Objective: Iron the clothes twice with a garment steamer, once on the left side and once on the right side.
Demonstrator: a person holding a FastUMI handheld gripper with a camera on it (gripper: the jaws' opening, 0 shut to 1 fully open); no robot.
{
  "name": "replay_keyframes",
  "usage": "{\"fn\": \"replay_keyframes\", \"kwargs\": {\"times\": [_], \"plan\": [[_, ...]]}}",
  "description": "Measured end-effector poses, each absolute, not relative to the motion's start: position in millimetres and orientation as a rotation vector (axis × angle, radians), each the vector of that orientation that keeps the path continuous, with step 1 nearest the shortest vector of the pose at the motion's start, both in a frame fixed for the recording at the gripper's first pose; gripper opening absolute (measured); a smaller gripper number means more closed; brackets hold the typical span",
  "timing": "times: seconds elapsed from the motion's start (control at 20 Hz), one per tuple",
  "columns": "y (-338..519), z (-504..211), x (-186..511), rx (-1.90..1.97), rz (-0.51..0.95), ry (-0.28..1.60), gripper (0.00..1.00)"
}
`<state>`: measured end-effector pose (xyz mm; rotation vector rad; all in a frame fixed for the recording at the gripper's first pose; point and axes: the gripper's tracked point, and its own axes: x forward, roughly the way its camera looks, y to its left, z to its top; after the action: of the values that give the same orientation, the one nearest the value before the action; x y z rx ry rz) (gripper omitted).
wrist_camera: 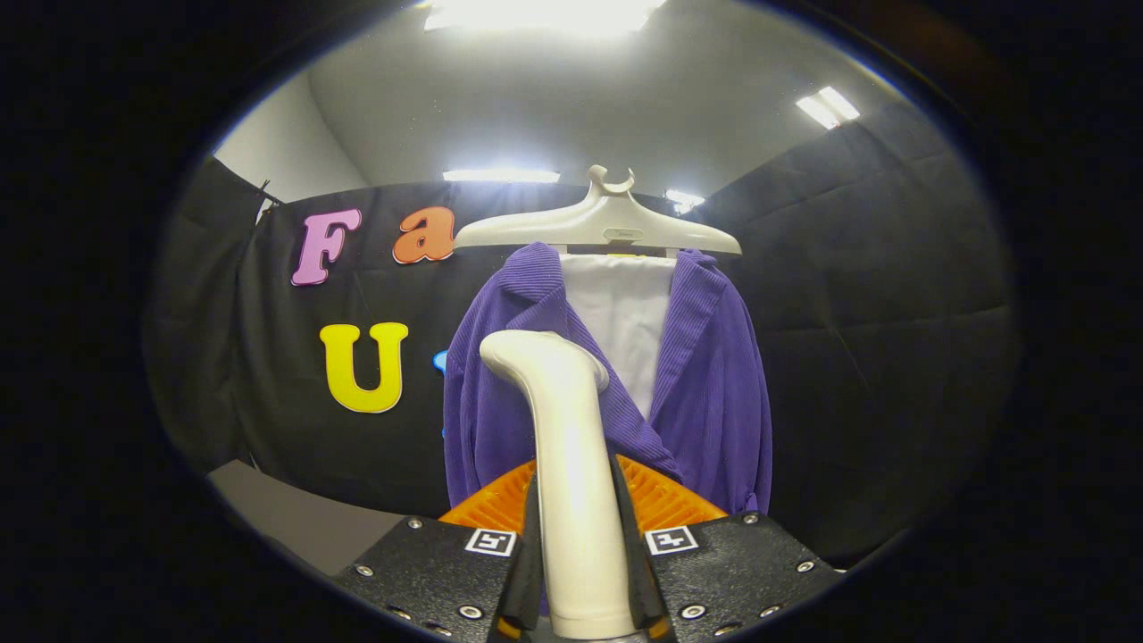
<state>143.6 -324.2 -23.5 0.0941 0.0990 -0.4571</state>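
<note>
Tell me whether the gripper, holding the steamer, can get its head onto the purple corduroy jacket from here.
Probably yes. The gripper is shut on the white steamer handle, whose head points at the purple corduroy jacket on the cream hanger; nothing stands between them.

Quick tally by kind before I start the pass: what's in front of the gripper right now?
Steamer, held between the fingers of the gripper: 1
Purple jacket: 1
White garment under it: 1
Hanger: 1
Total: 4
</note>
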Motion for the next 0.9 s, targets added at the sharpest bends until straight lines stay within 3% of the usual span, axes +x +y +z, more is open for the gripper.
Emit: {"fn": "replay_keyframes", "kwargs": {"times": [0.9], "plan": [[-299, -178, 91, 0.044, -0.415, 0.359, 0.38]]}}
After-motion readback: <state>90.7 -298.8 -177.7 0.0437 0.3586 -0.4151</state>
